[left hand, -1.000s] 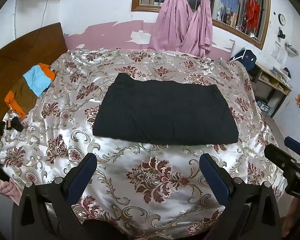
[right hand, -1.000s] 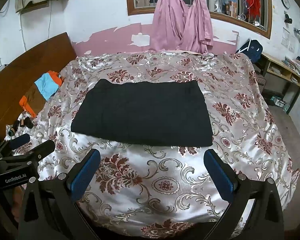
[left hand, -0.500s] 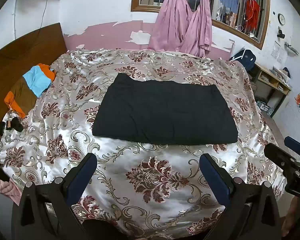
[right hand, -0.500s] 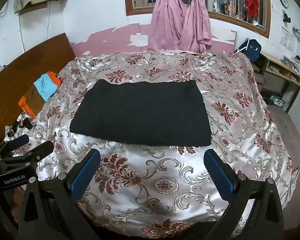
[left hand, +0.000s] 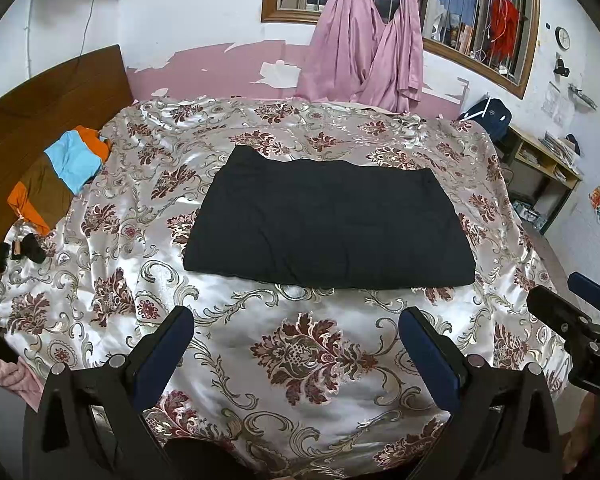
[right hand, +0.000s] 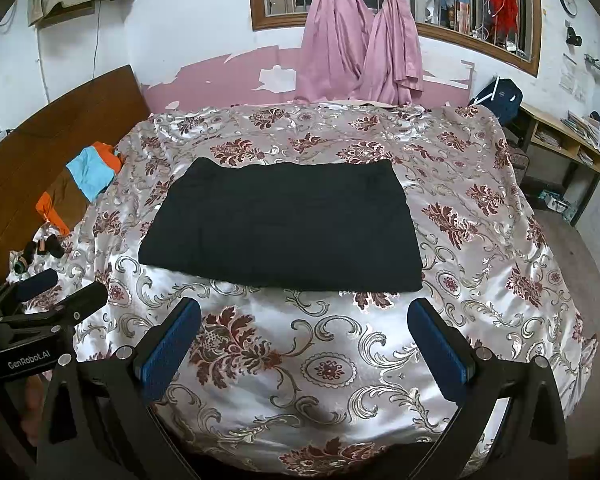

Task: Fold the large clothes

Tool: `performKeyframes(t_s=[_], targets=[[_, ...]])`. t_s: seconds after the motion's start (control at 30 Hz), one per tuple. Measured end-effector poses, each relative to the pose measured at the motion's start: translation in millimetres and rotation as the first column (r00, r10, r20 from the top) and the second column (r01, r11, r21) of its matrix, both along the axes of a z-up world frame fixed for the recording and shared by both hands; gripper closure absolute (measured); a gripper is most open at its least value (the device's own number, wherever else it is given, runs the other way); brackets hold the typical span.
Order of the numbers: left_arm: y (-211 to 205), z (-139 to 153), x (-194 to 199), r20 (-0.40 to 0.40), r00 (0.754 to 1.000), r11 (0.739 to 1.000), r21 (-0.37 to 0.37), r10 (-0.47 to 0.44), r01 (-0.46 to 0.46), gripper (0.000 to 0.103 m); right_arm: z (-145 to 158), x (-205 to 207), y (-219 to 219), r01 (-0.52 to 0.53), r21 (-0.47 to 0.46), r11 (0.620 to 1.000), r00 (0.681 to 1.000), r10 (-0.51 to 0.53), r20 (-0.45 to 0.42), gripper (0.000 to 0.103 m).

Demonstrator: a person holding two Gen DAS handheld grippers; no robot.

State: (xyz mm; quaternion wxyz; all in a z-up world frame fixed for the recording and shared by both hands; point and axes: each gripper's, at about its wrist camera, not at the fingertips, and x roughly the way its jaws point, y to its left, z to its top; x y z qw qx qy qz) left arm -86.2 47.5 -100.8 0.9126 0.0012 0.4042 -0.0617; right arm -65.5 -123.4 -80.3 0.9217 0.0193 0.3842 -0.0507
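A black garment [left hand: 328, 216] lies folded into a flat rectangle on the middle of the bed; it also shows in the right wrist view [right hand: 284, 224]. My left gripper [left hand: 296, 328] is open and empty, held above the bed's near edge, short of the garment. My right gripper [right hand: 304, 320] is open and empty, also near the front edge. The right gripper shows at the right edge of the left wrist view [left hand: 572, 312]. The left gripper shows at the left edge of the right wrist view [right hand: 56, 292].
The bed has a shiny floral cover [left hand: 308, 360]. An orange, blue and brown garment [left hand: 60, 172] lies by the wooden headboard [left hand: 40, 96] at left. Pink curtains [left hand: 364, 48] hang at the window. A wooden shelf [left hand: 540, 176] stands at right.
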Motion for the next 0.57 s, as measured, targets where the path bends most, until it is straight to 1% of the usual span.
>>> performKeyframes(t_s=[0.17, 0.27, 0.33, 0.37, 0.4, 0.57], targets=[[0.2, -0.3, 0.2, -0.005, 1.0, 1.0, -0.006, -0.003, 0.003, 0.0, 0.0, 0.1, 0.5, 0.001, -0.001, 1.0, 1.0, -0.001, 0.0, 0.002], [-1.8, -4.8, -6.5, -0.014, 1.0, 0.999, -0.037, -0.008, 0.008, 0.0, 0.0, 0.3, -0.1, -0.001, -0.001, 1.0, 1.0, 0.001, -0.001, 0.002], [-1.5, -4.3, -14.2, 0.008, 1.0, 0.998, -0.059, 0.001, 0.0, 0.0, -0.2, 0.4, -0.9, -0.002, -0.001, 1.0, 1.0, 0.002, -0.001, 0.002], [-3.2, -2.3, -19.2, 0.037, 0.999, 0.998, -0.06, -0.005, 0.007, 0.0, -0.2, 0.3, 0.0, -0.002, -0.002, 1.0, 1.0, 0.002, -0.002, 0.002], [-3.7, -1.8, -19.6, 0.042, 0.999, 0.998, -0.056, -0.013, 0.016, 0.0, -0.3, 0.3, -0.4, -0.002, -0.002, 1.0, 1.0, 0.002, -0.002, 0.002], [-2.7, -9.3, -11.5, -0.016, 1.0, 0.999, -0.05, -0.002, 0.001, 0.0, -3.2, -1.5, 1.6, 0.005, 0.004, 1.0, 1.0, -0.005, -0.008, 0.002]])
